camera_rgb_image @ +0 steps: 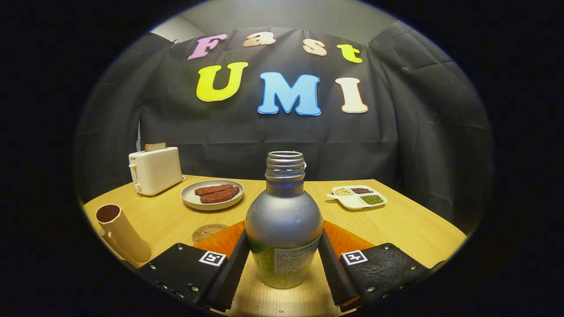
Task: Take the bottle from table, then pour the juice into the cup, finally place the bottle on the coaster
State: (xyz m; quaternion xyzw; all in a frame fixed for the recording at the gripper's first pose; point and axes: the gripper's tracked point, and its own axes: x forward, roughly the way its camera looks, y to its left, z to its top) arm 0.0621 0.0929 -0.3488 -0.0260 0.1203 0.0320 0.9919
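On the wooden table (396, 224), backed by black cloth, a cup (121, 233), toaster (155, 170), plate (212, 194) and coaster (208, 232) are being shown leftward; the uncapped bottle (284, 220) is being clamped upright between the gripper (283, 264) fingers; a sectioned dish (357, 196) is being seen rightward.

gripper view — low over table (176, 220) | faces booth wall | bottle (284, 220) close between fingers

A wooden table (410, 224) carries toaster (155, 171), plate (211, 199), divided dish (356, 197), cup (122, 233), coaster (207, 231), and bottle (284, 229).
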